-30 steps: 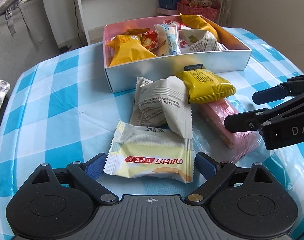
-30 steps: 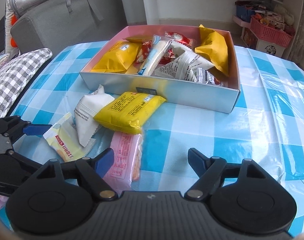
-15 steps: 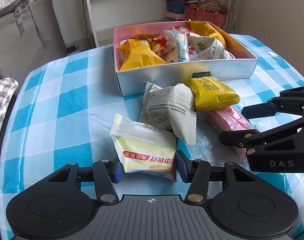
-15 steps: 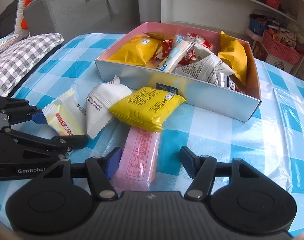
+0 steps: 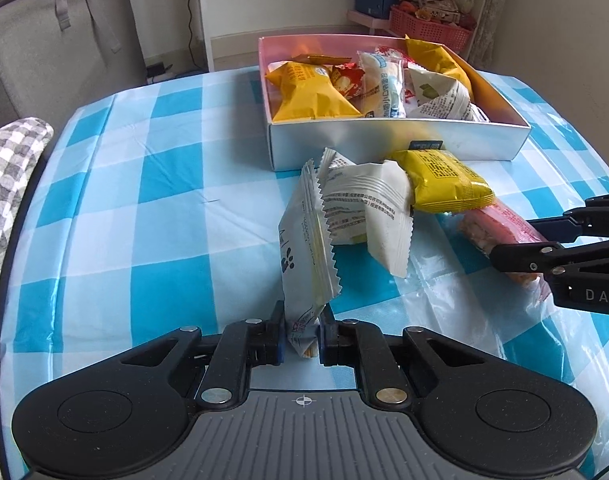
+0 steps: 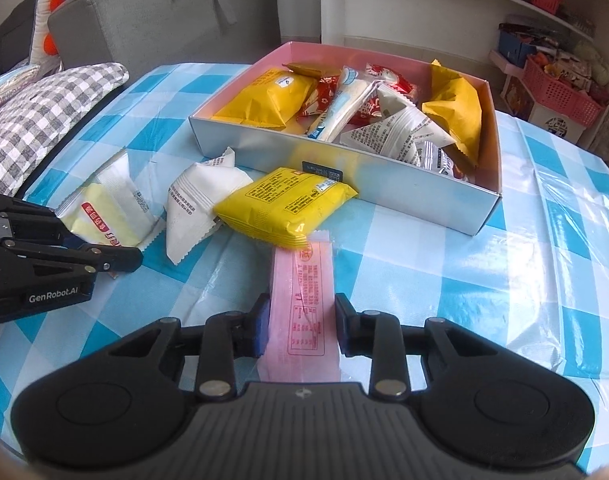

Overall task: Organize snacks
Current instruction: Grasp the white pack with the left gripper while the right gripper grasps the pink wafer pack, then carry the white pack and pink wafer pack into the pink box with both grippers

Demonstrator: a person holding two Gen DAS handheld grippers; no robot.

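Pink inside and white outside, the box (image 6: 404, 192) on the checked cloth (image 5: 152, 216) already holds many snacks: yellow bags, red packets, a long white-blue one and white printed ones. So a good part of the sorting looks done.

Four snacks are not yet in the box. The left gripper (image 5: 301, 330) is clenched on the lower end of the pale yellow pack (image 5: 304, 248), which stands on edge and seems partly lifted off the cloth. The right gripper (image 6: 300, 326) has the pink bar (image 6: 302, 308) between its fingers, and its jaws are closing; whether the pads press the wrapper yet, I cannot tell. The bar's far end lies under the yellow pack (image 6: 288, 204).

That yellow pack and the white pack (image 6: 196, 200) lie just before the box, touched by no gripper. I judge these two will be left after the present pair goes in.
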